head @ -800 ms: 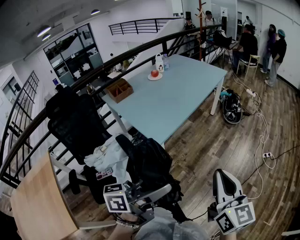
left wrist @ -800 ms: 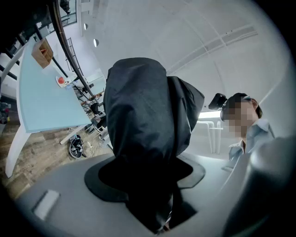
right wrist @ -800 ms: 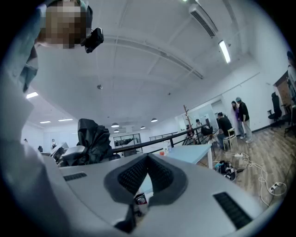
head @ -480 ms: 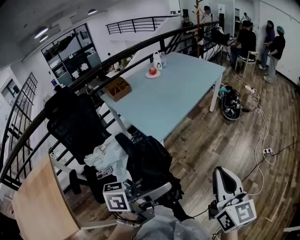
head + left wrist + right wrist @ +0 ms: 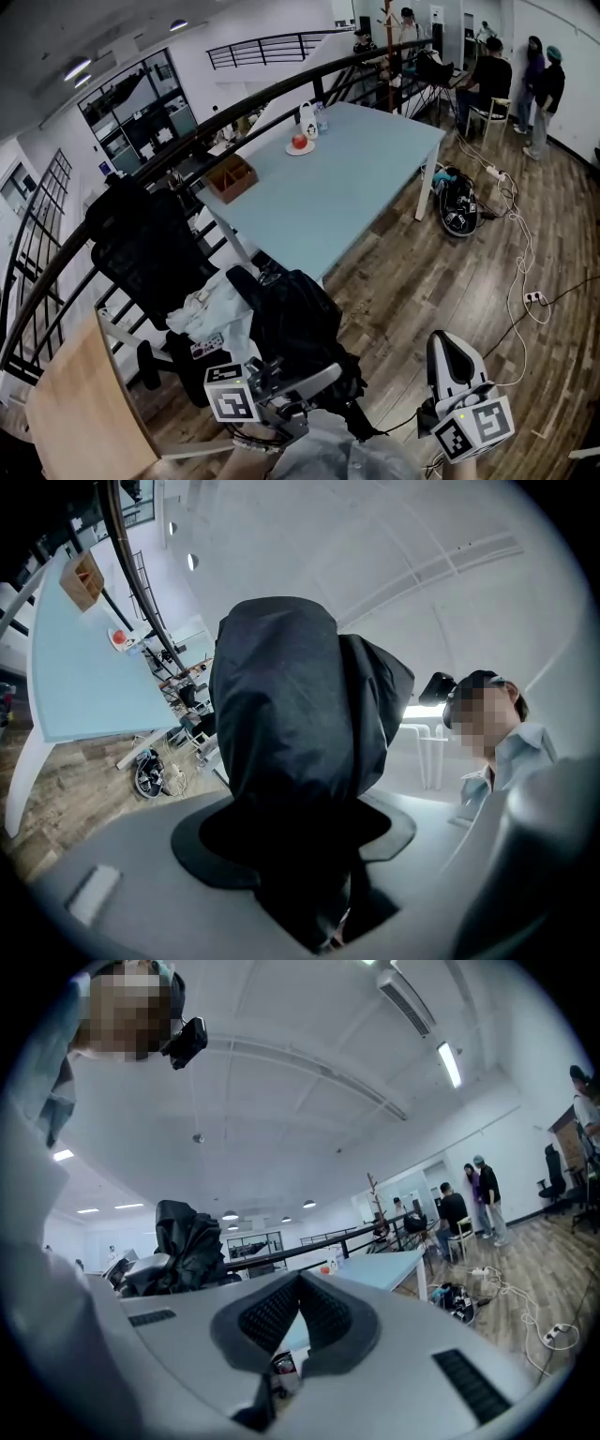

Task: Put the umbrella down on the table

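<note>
Left claw (image 5: 314, 382) clamps the folded black fabric umbrella (image 5: 300, 714), which I must next carry to the pale blue bench (image 5: 347, 197).

The left tool (image 5: 314, 382) and right tool (image 5: 448, 352) are pale grey plastic with black pads (image 5: 323, 1314), each bearing a white cube (image 5: 232, 394) of black square markers

No word, number or brand can be read in any view. The only clear print is the black-and-white square pattern on the left marker cube (image 5: 232, 403) and the right marker cube (image 5: 473, 433); neither pattern holds letters or digits. A small card (image 5: 208, 348) under the white cloth (image 5: 217, 314) bears marks too small to read.
</note>
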`<state>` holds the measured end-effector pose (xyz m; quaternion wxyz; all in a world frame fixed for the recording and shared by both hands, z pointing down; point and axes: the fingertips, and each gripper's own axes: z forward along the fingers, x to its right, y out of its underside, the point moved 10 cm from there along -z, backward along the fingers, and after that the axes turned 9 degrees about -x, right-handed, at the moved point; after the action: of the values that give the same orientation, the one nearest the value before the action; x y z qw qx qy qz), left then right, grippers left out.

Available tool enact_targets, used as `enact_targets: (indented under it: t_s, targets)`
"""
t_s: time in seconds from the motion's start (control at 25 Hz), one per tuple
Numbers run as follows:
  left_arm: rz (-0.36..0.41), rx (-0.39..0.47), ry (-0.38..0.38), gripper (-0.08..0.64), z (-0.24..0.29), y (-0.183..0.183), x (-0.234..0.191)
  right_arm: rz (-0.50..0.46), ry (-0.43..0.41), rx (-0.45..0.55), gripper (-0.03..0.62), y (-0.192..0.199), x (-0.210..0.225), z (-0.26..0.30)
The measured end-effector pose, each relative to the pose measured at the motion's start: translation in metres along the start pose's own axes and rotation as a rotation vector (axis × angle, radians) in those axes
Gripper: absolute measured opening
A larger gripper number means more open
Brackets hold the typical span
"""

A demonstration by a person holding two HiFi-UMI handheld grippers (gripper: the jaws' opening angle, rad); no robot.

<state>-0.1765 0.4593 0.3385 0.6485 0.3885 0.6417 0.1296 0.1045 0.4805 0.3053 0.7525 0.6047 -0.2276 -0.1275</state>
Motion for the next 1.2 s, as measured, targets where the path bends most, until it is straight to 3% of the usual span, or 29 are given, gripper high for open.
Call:
enact_targets:
  t_s: [0.68,1.2]
  targets:
    - [-0.014,0.011,0.056,0.264,0.016,-0.003,0.004,0.013,0.026,-0.001,-0.003,0.003,0.012,-0.009]
    - [-0.041,0.007,0.095,0.264,0.046,-0.037,-0.05,0.022,0.064,-0.011,-0.003,-0.007,0.046,0.031]
